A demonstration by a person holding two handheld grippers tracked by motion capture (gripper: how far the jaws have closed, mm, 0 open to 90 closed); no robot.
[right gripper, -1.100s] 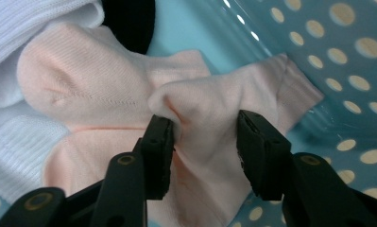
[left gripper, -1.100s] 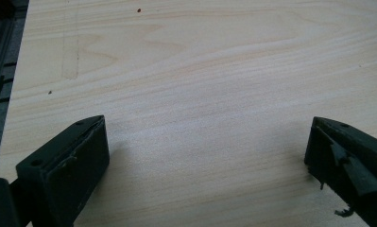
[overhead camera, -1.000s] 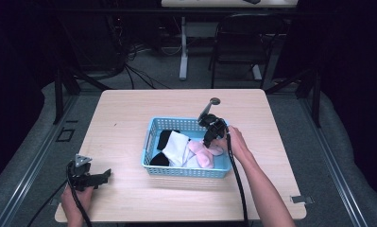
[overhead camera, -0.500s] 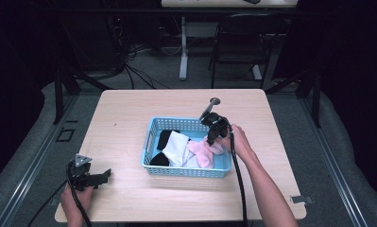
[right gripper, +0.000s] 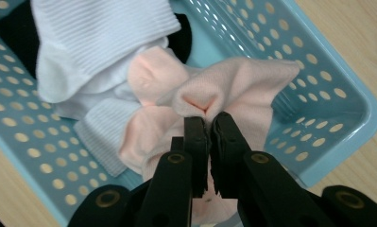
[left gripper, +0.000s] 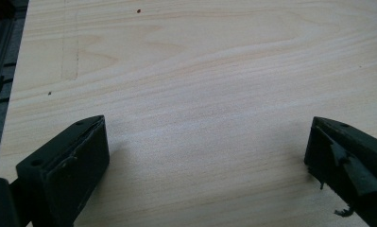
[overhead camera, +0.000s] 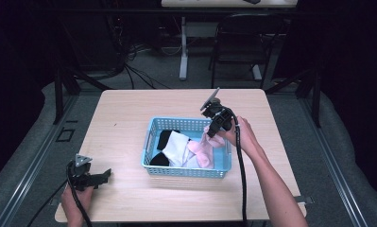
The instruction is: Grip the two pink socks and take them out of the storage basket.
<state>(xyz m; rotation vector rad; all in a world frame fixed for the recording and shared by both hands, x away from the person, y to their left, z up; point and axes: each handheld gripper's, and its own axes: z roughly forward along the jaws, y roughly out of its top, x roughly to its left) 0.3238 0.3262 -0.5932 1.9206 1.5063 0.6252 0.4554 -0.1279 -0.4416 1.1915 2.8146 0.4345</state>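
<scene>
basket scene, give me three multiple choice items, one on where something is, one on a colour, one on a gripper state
1. Where does the left gripper sit?
A. inside the basket
B. on the table near its front left corner
C. on the chair

2. What colour is the sock in the right gripper?
A. pale pink
B. green
C. yellow

3. How do the left gripper's jaws stand?
A. shut on a sock
B. shut on nothing
C. wide open over bare wood

Key: 1 B, the high view shows it low on the table, apart from the blue basket. 2 A, its own view shows pink cloth pinched. 3 C, the left gripper view shows the gap.
</scene>
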